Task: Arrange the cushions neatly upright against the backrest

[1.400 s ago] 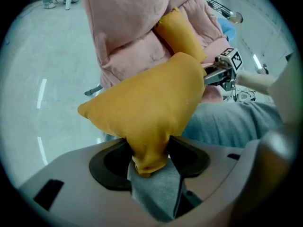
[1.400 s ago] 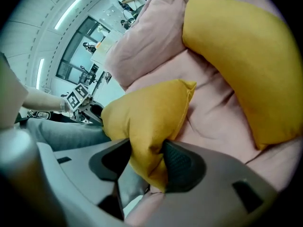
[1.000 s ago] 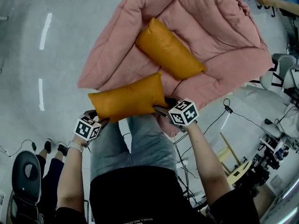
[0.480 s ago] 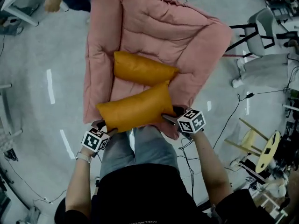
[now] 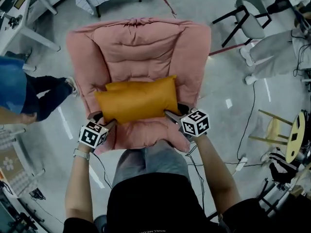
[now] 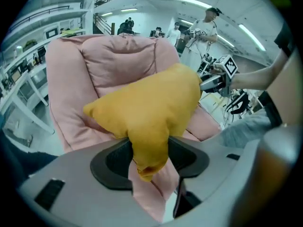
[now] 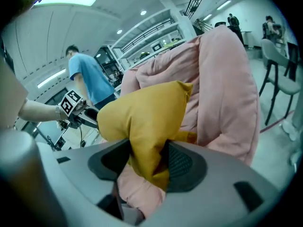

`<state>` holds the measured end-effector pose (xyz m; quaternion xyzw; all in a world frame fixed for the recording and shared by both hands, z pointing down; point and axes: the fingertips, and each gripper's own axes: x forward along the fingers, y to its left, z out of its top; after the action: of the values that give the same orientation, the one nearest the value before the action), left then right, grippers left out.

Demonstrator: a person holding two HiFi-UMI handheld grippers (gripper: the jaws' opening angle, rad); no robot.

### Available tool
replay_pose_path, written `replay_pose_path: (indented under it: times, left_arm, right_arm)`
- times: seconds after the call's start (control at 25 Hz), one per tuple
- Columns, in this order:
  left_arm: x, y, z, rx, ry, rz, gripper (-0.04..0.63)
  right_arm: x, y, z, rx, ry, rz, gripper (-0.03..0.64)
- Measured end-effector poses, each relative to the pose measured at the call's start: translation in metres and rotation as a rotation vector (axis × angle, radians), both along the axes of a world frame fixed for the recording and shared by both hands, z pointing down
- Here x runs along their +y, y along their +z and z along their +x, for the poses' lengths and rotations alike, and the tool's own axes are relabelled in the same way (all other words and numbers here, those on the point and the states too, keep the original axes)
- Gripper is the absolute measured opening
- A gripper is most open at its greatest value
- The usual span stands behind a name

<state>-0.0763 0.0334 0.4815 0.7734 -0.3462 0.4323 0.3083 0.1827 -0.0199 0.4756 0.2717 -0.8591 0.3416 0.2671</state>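
So the mustard cushion [image 5: 136, 100] is being gripped by both tools at once. One bottom corner is pinched in the left gripper [image 6: 149, 157], and the other bottom corner is clamped by the right gripper [image 7: 147, 161]. In both gripper views the yellow fabric is seen squeezed tight between the dark pads, so neither tool is empty or slack.

The cushion is held long-side-across over the seat of the pink armchair [image 5: 194, 52], in front of the backrest [image 5: 138, 45], and it's tipped up more or less on edge. Whether its bottom edge is touching the seat can't be told, since that bit is hidden by the cushion itself.

A second cushion [image 5: 115, 86], same colour, is tucked right behind it, between it and the backrest. Only a strip along the top left is shown in the head view; the rest is covered by the front one.

Around the armchair: a person in blue [image 5: 17, 89] is seen off to the left on the grey floor, a grey chair [image 5: 250, 6] is parked at the top right, and a yellow stool [image 5: 274, 130] is set well apart on the right, with cables [image 5: 245, 115] trailing nearby.
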Motion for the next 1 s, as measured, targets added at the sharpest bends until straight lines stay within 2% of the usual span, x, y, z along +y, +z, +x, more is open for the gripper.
replay_pose_path:
  times: [0.24, 0.44, 0.6, 0.8, 1.0]
  left_arm:
    - [-0.088, -0.005, -0.001, -0.044, 0.031, 0.101, 0.238]
    - [-0.132, 0.002, -0.003, -0.08, 0.016, 0.148, 0.238]
    - [-0.154, 0.02, -0.005, -0.127, 0.024, 0.169, 0.241]
    - [-0.171, 0.047, -0.01, -0.239, 0.045, 0.193, 0.245]
    - [-0.172, 0.067, -0.014, -0.249, 0.02, 0.193, 0.252]
  right_arm:
    - [-0.065, -0.003, 0.003, -0.005, 0.114, 0.095, 0.241]
    - [-0.098, 0.007, 0.002, 0.002, 0.177, 0.146, 0.241]
    - [-0.109, 0.025, 0.002, 0.045, 0.204, 0.155, 0.244]
    - [-0.109, 0.061, 0.0, 0.148, 0.193, 0.144, 0.253]
    - [-0.109, 0.083, -0.002, 0.204, 0.2, 0.107, 0.258]
